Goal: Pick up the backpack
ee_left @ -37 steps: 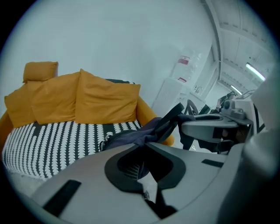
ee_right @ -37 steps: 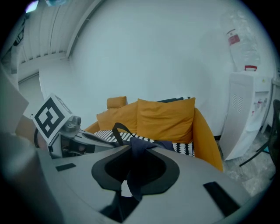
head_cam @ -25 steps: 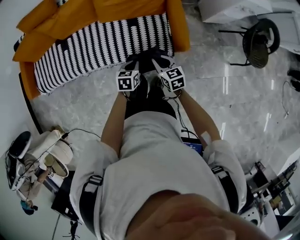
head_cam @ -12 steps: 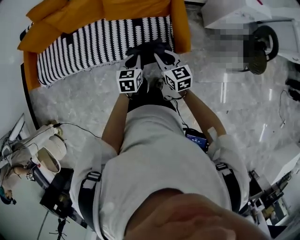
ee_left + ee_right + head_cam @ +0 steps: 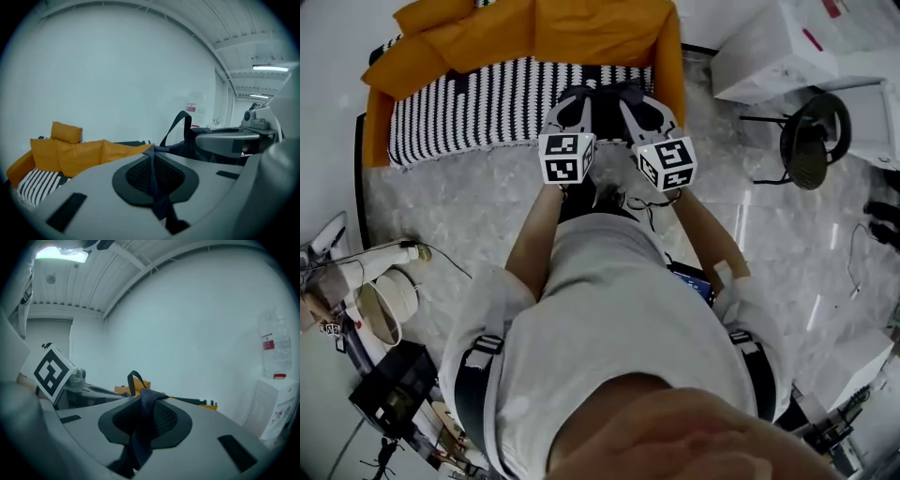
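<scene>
The dark navy backpack (image 5: 602, 97) hangs between my two grippers, in front of the orange sofa. My left gripper (image 5: 566, 111) is shut on one of its straps (image 5: 156, 190), which runs pinched between the black pads. The backpack's carry loop (image 5: 180, 125) stands up beyond the jaws. My right gripper (image 5: 643, 109) is shut on another dark strap (image 5: 142, 425), bunched between its pads. Both grippers point nearly level toward the wall. Most of the backpack's body is hidden behind the grippers.
The orange sofa (image 5: 534, 33) with a black-and-white striped blanket (image 5: 478, 103) stands just ahead. White boxes (image 5: 787, 47) and a black chair (image 5: 808, 141) are at the right. A pale bucket (image 5: 382, 307) and cables lie at the left on the marble floor (image 5: 450, 202).
Both grippers have risen together, carrying the backpack up off the sofa's front edge. They have also tipped from pointing downward to nearly level.
</scene>
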`<state>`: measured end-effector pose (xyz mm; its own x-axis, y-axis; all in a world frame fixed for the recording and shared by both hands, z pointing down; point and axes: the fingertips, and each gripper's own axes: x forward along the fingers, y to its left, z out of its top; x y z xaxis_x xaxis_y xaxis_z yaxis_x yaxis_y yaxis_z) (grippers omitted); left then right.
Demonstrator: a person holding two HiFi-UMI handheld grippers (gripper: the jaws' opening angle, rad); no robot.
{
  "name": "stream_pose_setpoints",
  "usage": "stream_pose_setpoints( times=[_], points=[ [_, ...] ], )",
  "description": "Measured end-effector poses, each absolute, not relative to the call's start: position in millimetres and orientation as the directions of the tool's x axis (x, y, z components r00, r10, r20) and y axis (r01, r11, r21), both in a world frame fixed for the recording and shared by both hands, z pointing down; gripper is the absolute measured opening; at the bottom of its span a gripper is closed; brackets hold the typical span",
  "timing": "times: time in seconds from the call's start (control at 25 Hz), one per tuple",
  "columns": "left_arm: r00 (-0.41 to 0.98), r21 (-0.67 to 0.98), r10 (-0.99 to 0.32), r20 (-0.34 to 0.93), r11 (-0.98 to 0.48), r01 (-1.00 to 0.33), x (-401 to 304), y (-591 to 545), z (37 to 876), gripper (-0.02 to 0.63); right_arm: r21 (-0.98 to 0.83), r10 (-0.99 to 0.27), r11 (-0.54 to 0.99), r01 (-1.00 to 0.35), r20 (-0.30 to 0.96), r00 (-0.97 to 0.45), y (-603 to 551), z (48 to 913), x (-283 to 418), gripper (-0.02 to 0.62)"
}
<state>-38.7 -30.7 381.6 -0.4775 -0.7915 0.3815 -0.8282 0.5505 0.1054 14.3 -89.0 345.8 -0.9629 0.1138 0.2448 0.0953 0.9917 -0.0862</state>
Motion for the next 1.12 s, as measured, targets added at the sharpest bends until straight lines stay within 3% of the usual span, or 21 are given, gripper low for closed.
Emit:
stream_pose_setpoints(
  times=[0.56,1.12],
  points=[
    [-0.518,-0.035,-0.833,0.194,0.522,-0.853,-33,-44,279,0.017,0.029,0.051,0.998,0.054,0.093,-0.994,-102,254,20,0.072],
    [-0.512,-0.048,-0.842,0.167,0.512,-0.858,-25,-45,263,0.015,0.065,0.041,0.997,0.046,0.069,-0.997,-102,239,28,0.072]
  ],
)
